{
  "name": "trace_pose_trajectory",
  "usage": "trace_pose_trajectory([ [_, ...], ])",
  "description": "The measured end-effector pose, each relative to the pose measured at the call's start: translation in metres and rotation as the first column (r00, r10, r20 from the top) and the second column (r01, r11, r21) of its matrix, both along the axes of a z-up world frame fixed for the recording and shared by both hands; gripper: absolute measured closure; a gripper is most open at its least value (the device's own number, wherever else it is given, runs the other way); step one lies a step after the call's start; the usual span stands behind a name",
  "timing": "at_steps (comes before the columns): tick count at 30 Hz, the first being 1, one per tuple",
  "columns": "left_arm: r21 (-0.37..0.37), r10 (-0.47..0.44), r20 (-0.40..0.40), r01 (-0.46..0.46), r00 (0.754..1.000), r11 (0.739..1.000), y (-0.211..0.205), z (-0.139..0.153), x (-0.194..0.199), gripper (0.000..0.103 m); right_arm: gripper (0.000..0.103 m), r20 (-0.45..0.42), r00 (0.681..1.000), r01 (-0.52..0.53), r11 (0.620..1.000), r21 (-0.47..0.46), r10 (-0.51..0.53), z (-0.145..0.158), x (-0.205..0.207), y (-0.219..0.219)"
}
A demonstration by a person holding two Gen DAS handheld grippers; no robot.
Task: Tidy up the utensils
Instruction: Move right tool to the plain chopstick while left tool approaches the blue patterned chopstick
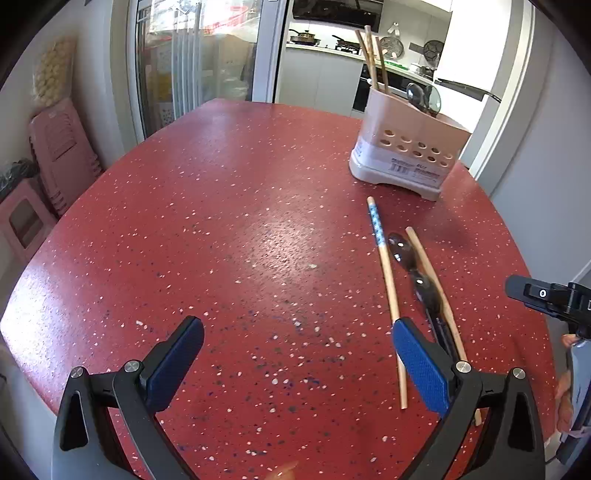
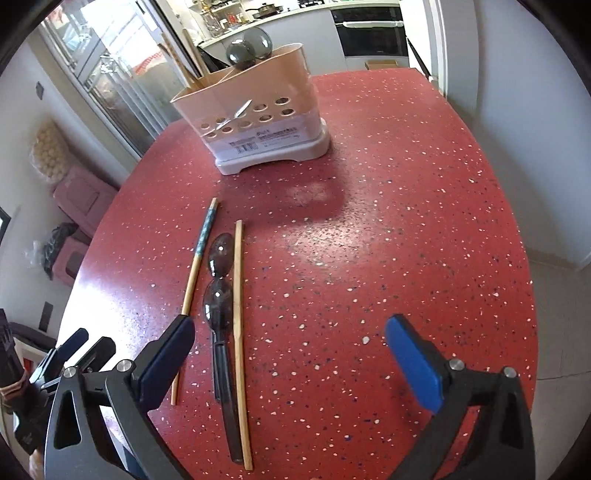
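Left claw [image 1: 297, 354] open, right claw [image 2: 290, 354] open — empty

A home dining spot: red speckled table [image 1: 240, 221], kitchen counter with pans [image 1: 306, 37], built-in oven [image 2: 369, 29] behind.

A pink holder [image 2: 258, 122] with round holes stands upright on the red table, at 12 o'clock from the loose things; wooden chopsticks [image 1: 373, 59] and dark spoons [image 2: 249, 48] stick up out of it; on the table lie a chopstick with a blue patterned end [image 2: 197, 262], two dark see-through spoons [image 2: 219, 284] just beside it at 3 o'clock, and a plain chopstick [image 2: 238, 295] at 3 o'clock of the spoons, all pointing toward 12 o'clock.
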State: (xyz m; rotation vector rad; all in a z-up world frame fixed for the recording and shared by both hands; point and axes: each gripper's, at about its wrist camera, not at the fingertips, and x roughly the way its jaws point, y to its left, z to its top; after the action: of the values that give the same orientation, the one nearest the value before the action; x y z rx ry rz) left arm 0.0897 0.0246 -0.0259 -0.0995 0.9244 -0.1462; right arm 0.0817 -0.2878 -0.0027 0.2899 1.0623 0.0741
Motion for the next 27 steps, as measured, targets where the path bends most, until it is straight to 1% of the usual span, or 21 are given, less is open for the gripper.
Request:
trace_pose_trajectory([
  [4,0.014,-0.002,-0.021,0.002,1.0,1.0,0.001,-0.004,0.0,0.0,0.0,-0.055,0.996,-0.065,0.998,-0.015,0.064,-0.004,0.004,0.013],
  [7,0.029,0.001,-0.03,-0.001,1.0,1.0,0.001,-0.005,0.002,0.0,0.0,-0.103,0.992,-0.086,0.993,-0.074,0.079,-0.008,0.013,0.022],
  [12,0.061,0.021,-0.038,-0.019,0.999,0.998,0.004,-0.006,0.008,0.0,0.0,-0.139,0.986,-0.102,0.992,-0.075,0.091,-0.014,0.027,0.03],
  [15,0.057,0.032,-0.052,-0.029,0.998,0.998,0.007,-0.009,0.012,0.0,0.002,-0.179,0.98,-0.097,0.992,-0.075,0.082,-0.023,0.034,0.032],
  [16,0.055,0.034,-0.057,-0.031,0.998,0.998,0.008,-0.01,0.014,0.0,0.004,-0.188,0.979,-0.094,0.993,-0.074,0.079,-0.025,0.036,0.032],
  [18,0.043,0.043,-0.071,-0.04,0.997,0.998,0.011,-0.012,0.015,0.0,0.011,-0.201,0.977,-0.094,0.993,-0.077,0.077,-0.028,0.035,0.033],
  [19,0.036,0.043,-0.078,-0.04,0.996,0.999,0.013,-0.013,0.016,0.0,0.013,-0.21,0.974,-0.097,0.992,-0.078,0.079,-0.03,0.034,0.034],
  [21,0.022,0.027,-0.095,-0.025,0.995,0.999,0.014,-0.015,0.016,0.0,0.024,-0.218,0.971,-0.111,0.991,-0.071,0.093,-0.031,0.031,0.035],
  [27,0.006,0.028,-0.102,-0.028,0.994,1.0,0.015,-0.017,0.017,0.0,0.043,-0.234,0.96,-0.171,0.983,-0.067,0.151,-0.034,0.022,0.05],
])
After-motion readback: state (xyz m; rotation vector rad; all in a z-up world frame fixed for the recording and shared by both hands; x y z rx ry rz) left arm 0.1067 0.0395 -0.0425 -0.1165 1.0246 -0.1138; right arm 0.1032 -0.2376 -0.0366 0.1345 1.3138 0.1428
